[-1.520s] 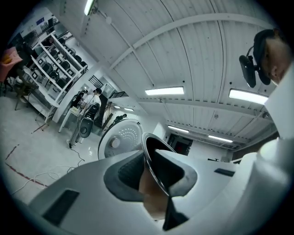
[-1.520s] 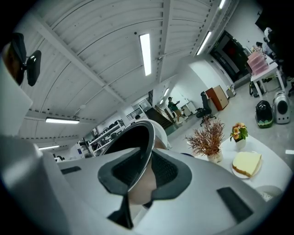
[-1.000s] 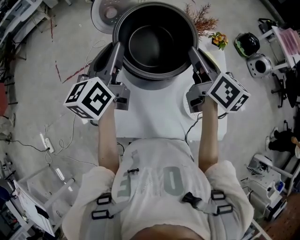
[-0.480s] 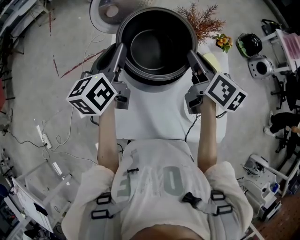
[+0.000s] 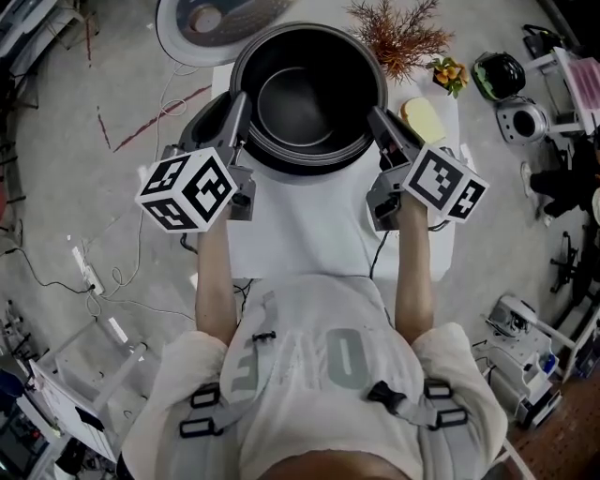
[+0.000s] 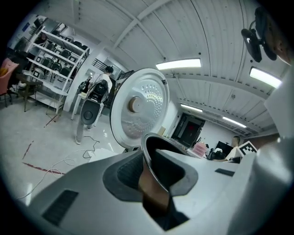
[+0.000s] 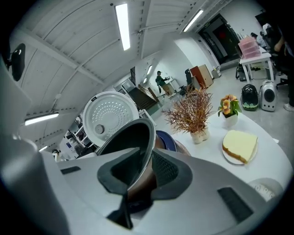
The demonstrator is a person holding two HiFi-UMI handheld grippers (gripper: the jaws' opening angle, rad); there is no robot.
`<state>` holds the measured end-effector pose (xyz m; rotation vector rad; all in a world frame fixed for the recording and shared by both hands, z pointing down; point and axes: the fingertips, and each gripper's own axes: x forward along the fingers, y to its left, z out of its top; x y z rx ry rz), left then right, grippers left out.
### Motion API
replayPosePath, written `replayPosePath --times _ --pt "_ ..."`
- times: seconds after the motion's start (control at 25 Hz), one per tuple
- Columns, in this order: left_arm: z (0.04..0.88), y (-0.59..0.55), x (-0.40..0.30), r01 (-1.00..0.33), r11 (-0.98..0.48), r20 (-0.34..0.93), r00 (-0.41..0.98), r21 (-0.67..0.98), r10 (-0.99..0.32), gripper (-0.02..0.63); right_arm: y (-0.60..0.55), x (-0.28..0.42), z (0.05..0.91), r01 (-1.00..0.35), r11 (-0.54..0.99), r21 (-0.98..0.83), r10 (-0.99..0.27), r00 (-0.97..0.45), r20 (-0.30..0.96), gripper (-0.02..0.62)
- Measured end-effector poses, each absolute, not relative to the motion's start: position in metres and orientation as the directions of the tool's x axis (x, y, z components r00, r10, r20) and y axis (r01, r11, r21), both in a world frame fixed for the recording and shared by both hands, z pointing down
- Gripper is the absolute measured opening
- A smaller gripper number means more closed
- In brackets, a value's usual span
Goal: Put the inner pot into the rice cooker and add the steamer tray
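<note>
the inner pot (image 5: 309, 94) hangs mouth up between my two claws, over the cooker (image 5: 202, 120), whose lid (image 5: 202, 19) stands open behind it. left gripper (image 5: 235, 101) is pinched onto the pot's left rim and right gripper (image 5: 377, 118) onto the right rim, opposite each other. each has one pad inside the wall and one outside, jaws nearly together with only the thin wall between. neither hand is nearer; the pot sits dead centre between them. i judge the well lies straight below, so the move is down, with both sides level. i can't spot the steamer tray on the table (image 5: 309, 225).
</note>
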<state>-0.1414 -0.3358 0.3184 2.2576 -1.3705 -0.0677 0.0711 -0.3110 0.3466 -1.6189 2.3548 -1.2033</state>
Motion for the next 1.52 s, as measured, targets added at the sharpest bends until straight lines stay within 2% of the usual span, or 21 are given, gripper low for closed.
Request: replayPosePath --times 0.32,0.72,0.96,1.04,1.08,1.16,1.52 --pt "0.349 -0.354 -0.151 -0.847 -0.328 0.28 0.464 0.417 -0.841 0.075 -0.326 0.062 0.369 -0.789 0.143 -0.597 -0.777 -0.463 0.426 0.089" --pt "0.377 -0.35 -0.156 -0.872 -0.294 0.35 0.437 0.392 -0.828 0.077 -0.325 0.059 0.385 -0.869 0.163 -0.467 -0.765 -0.41 0.496 0.104" --pt "0.375 -0.35 -0.159 -0.899 -0.275 0.34 0.39 0.34 -0.856 0.078 -0.324 0.064 0.386 -0.94 0.17 -0.297 -0.788 -0.311 0.531 0.124" --pt "0.369 -0.351 -0.156 -0.892 -0.286 0.318 0.4 0.35 -0.859 0.082 -0.326 0.064 0.383 -0.959 0.181 -0.219 -0.802 -0.273 0.532 0.189" --pt "0.368 -0.351 -0.154 -0.888 -0.29 0.311 0.406 0.358 -0.859 0.097 -0.326 0.063 0.382 -0.962 0.188 -0.2 -0.805 -0.267 0.53 0.19" --pt "0.367 -0.35 -0.152 -0.883 -0.294 0.305 0.413 0.365 -0.858 0.117 -0.325 0.06 0.383 -0.959 0.197 -0.202 -0.803 -0.276 0.527 0.192" --pt "0.359 -0.343 -0.153 -0.883 -0.299 0.288 0.411 0.362 -0.865 0.118 -0.314 0.063 0.38 -0.954 0.205 -0.217 -0.806 -0.29 0.515 0.187"
